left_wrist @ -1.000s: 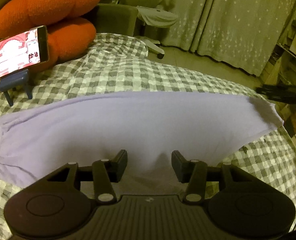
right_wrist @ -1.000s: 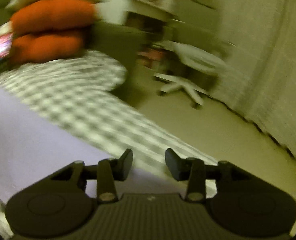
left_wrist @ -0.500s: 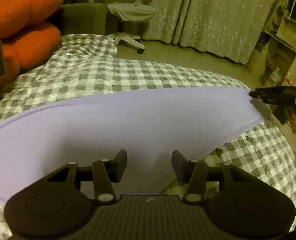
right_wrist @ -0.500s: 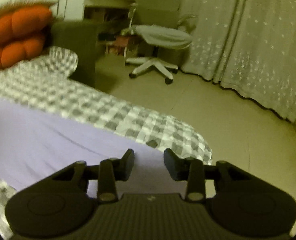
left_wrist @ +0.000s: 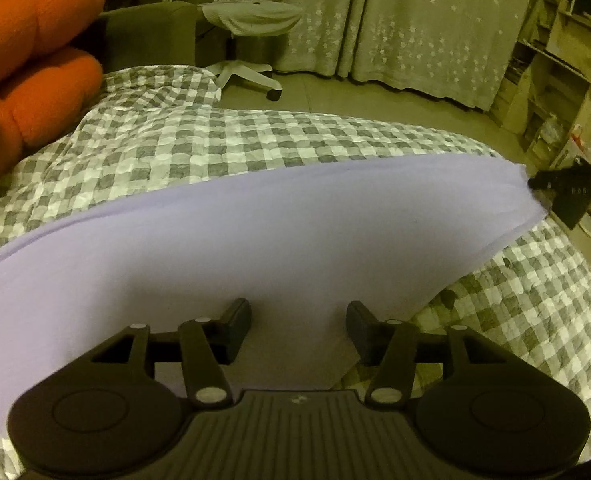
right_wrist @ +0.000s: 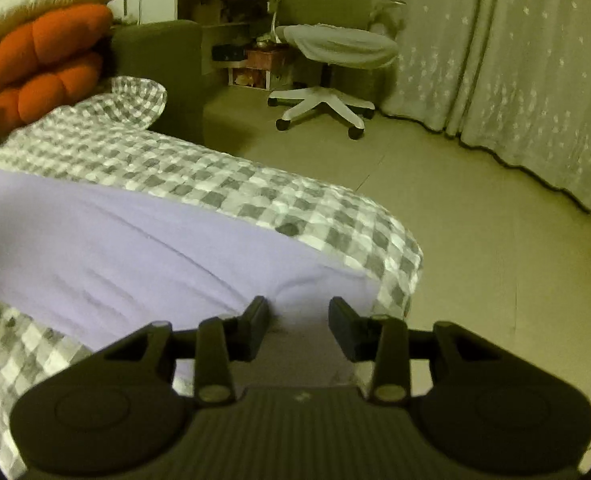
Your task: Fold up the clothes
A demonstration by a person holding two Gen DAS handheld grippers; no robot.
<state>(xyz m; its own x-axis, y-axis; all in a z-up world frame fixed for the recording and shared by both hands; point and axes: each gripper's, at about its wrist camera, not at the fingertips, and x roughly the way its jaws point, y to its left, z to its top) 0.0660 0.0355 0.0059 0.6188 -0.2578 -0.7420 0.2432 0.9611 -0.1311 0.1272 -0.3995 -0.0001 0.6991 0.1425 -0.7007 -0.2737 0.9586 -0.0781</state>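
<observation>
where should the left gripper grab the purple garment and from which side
Probably the near edge of the purple garment, right ahead of the left gripper, coming in low from the near side. The cloth lies in a long band across the checkered bed cover, its far-right corner at the right gripper, and that near edge already sits between the open fingers.

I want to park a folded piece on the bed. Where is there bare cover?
Bare checked bedcover lies between the lilac garment and the orange cushions, and along the foot-end corner by the floor. The near side is crowded: the garment spreads under the left claw and right claw.
</observation>
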